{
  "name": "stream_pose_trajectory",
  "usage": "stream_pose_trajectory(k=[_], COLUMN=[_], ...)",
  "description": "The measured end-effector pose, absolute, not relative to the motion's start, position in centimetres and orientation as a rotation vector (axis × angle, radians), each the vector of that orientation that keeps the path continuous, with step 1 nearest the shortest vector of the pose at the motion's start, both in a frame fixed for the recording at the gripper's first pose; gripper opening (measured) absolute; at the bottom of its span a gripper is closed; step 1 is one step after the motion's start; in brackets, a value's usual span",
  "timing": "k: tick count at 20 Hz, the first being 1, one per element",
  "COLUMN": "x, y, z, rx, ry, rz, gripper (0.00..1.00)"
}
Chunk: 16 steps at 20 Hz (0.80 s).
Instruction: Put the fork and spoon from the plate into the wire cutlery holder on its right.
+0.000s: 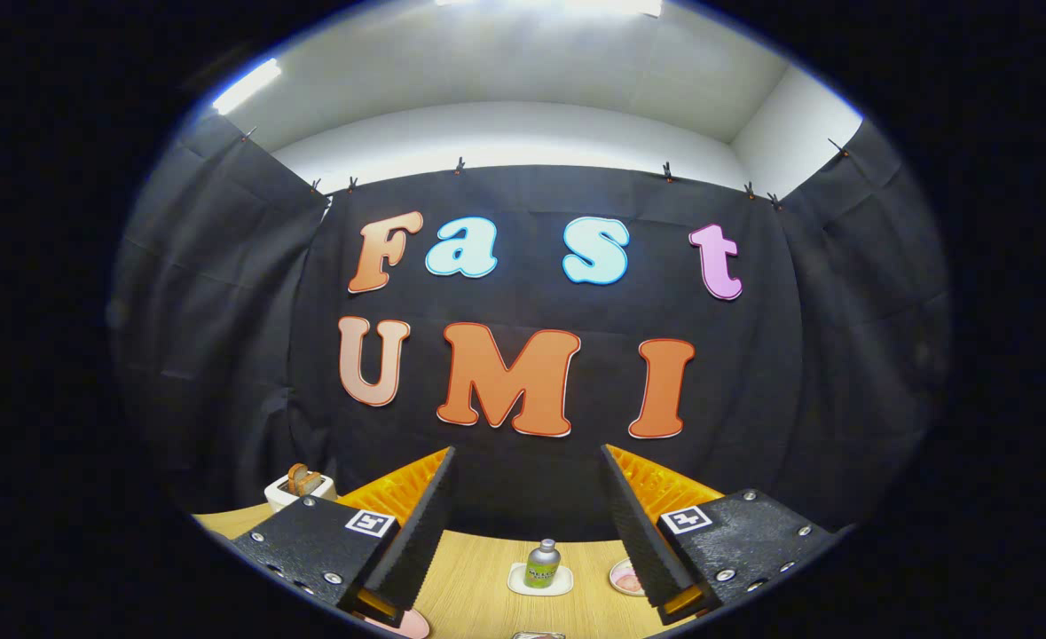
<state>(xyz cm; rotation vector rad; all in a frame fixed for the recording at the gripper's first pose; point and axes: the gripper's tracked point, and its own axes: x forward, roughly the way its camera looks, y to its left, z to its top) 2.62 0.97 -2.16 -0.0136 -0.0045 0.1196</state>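
My gripper is held high, facing the booth's back wall, with its fingers wide apart and nothing between them. Far below, between the fingers, the wooden table shows. A pink plate edge peeks out under the left finger. I cannot make out the fork, the spoon or the wire cutlery holder from here.
A small green bottle stands on a white coaster on the table between the fingers. A small pink dish lies by the right finger. A white toaster with toast sits at the far left. A metallic rim shows nearest me.
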Motion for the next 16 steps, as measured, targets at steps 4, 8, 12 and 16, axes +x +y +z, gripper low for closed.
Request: stream_pose_trajectory(k=[4,8,12,16], x=[2.26,1.94,1.99,1.80], y=[1.20,1.03,0.96,0.51], z=[-1.88,-2.31,-2.65,-2.50], rx=[-0.019,-0.014,-0.041,-0.091], ry=[-0.023,-0.013,-0.016,-0.035], rz=[0.123,0.119,0.117,0.111], gripper=[0.96,0.98,0.98,0.98])
